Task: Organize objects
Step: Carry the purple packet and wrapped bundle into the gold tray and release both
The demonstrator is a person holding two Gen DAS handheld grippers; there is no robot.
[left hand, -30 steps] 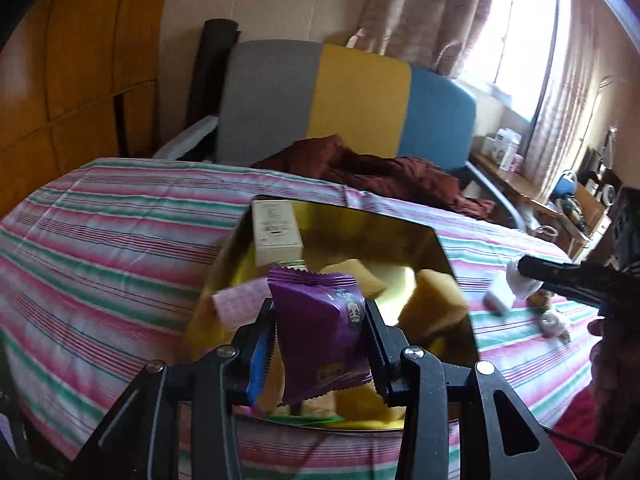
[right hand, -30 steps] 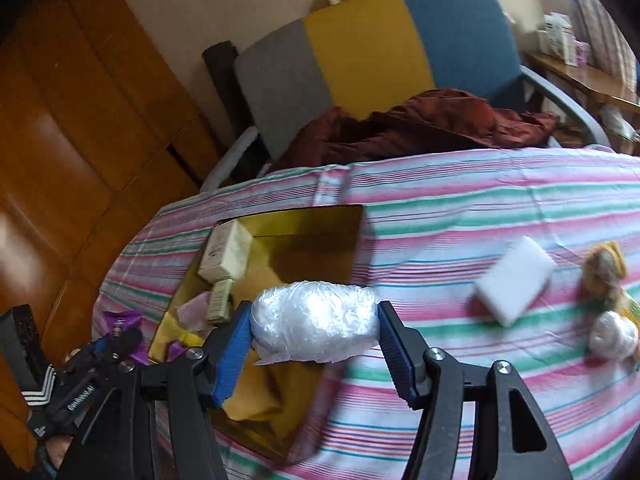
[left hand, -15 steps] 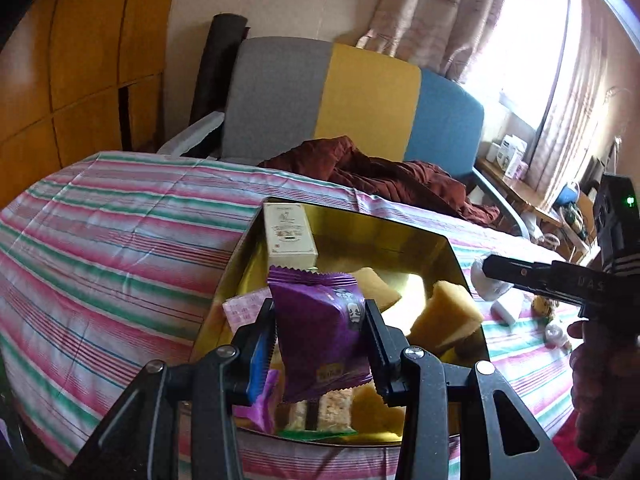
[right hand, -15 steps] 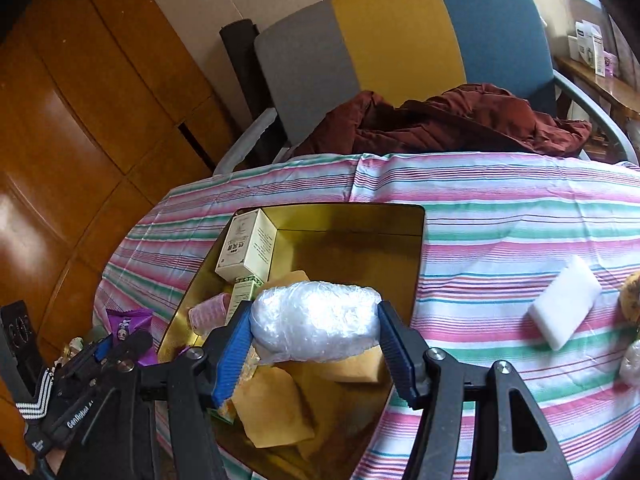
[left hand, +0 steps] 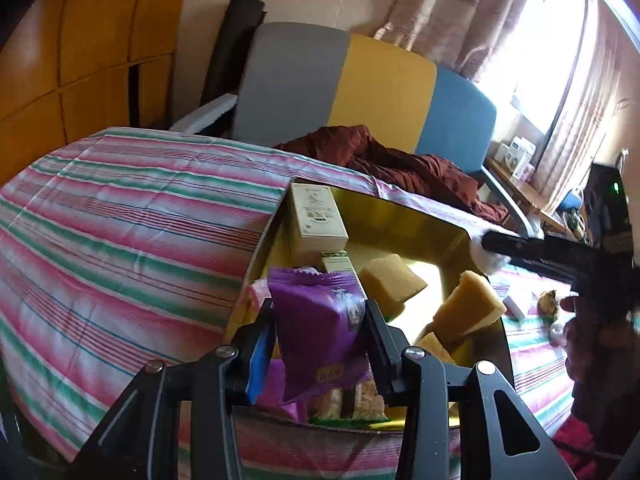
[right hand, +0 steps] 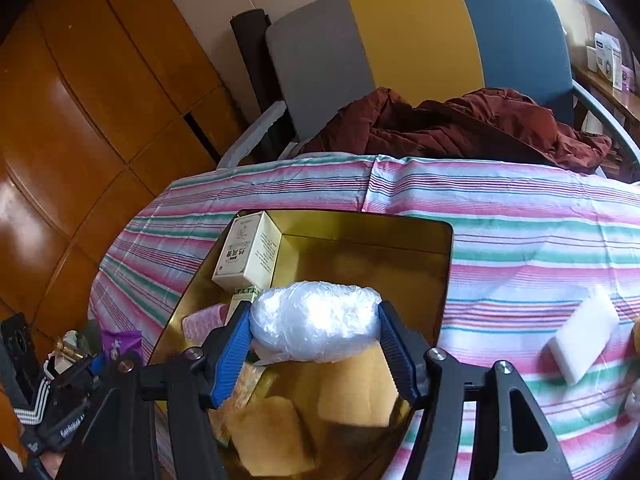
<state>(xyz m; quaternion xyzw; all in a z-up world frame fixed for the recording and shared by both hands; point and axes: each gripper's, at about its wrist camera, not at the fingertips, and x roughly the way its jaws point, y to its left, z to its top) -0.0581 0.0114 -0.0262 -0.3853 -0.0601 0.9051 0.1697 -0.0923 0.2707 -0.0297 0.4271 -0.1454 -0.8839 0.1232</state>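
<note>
Both loads now hang over the gold metal tray (right hand: 360,228): your right gripper (right hand: 316,334), jaws just easing apart, still pinches the white plastic-wrapped bundle (right hand: 316,322); your left gripper (left hand: 320,332) clamps the purple snack packet (left hand: 320,320) (release seems imminent).

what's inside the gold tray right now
Inside the gold tray: a cream box, a pink item, tan sponge blocks and snack bars. Both held packages hide part of its floor.
</note>
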